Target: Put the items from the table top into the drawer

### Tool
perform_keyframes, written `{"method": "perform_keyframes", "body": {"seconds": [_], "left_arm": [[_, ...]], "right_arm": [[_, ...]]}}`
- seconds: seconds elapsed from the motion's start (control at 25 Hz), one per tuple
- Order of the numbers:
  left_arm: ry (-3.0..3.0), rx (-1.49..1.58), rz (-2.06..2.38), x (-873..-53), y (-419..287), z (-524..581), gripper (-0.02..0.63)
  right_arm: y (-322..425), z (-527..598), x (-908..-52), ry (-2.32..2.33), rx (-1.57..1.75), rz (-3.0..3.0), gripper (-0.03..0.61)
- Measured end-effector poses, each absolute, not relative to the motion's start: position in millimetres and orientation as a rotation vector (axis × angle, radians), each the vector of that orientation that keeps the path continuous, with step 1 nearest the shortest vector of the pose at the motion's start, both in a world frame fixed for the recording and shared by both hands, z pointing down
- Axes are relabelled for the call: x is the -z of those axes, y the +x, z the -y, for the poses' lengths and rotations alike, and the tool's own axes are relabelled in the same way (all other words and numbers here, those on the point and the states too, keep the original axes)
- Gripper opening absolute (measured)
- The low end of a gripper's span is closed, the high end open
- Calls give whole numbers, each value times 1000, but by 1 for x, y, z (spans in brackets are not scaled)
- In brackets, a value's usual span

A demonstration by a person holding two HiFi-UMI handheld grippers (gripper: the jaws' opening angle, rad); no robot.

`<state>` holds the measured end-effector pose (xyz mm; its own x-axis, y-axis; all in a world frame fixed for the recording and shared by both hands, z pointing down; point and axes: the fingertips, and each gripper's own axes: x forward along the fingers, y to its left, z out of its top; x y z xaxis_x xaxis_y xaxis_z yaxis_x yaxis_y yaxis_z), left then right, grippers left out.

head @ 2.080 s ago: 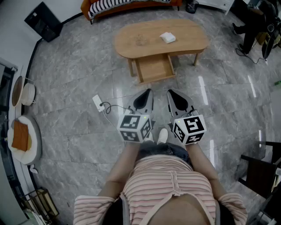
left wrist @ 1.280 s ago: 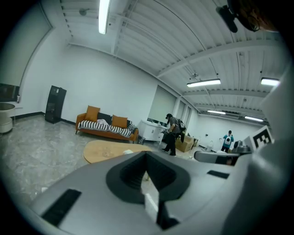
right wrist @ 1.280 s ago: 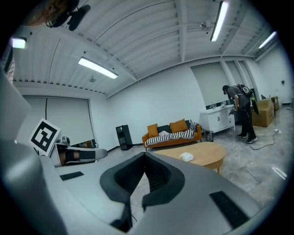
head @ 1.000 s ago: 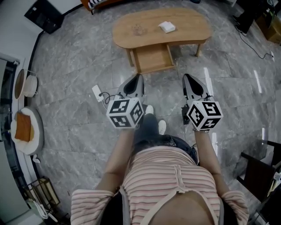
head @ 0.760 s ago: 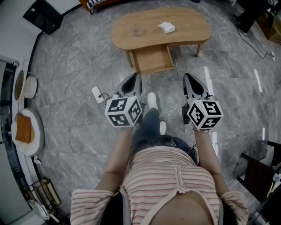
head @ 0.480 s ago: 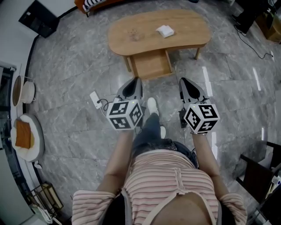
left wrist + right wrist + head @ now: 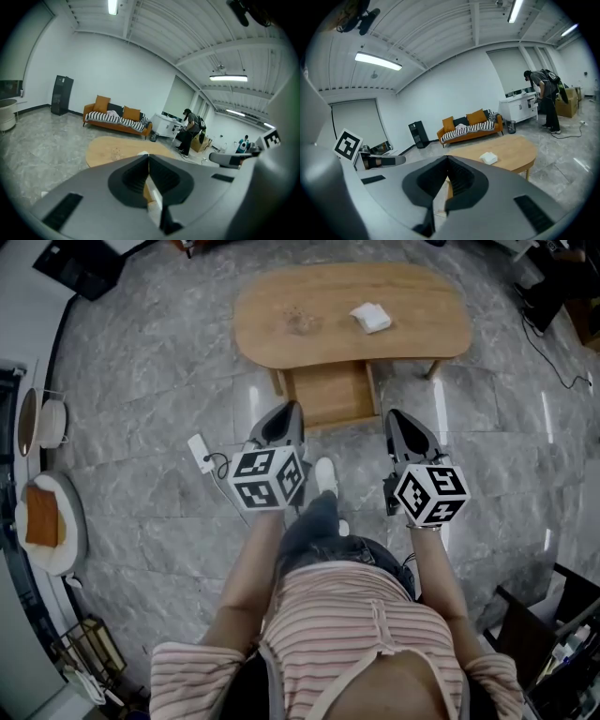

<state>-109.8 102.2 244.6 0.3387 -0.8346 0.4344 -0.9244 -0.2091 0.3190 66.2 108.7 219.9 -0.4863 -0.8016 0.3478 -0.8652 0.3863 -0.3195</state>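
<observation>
Now | L tool (image 7: 290,410); R tool (image 7: 395,416): closed, empty | drawer (image 7: 328,396) part-hidden under table (image 7: 422,315)

White item (image 7: 370,318), tan table (image 7: 427,320), grey marbled floor (image 7: 141,399)

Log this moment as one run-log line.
left hand-held gripper: shut, empty | right hand-held gripper: shut, empty | white item: on table | drawer: open

No legible words, numbers or brands, coded square markers (image 7: 265,480) on left gripper (image 7: 289,410), right gripper (image 7: 394,416)
</observation>
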Motion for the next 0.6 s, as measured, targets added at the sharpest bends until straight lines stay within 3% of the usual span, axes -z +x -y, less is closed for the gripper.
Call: {"method": "perform_keyframes", "body": {"seconds": [0.6], "left_arm": [[1938,-209,1563,-283,-170,22,15]], "right_arm": [[31,2,-234,1446,-663,2432,0]]}}
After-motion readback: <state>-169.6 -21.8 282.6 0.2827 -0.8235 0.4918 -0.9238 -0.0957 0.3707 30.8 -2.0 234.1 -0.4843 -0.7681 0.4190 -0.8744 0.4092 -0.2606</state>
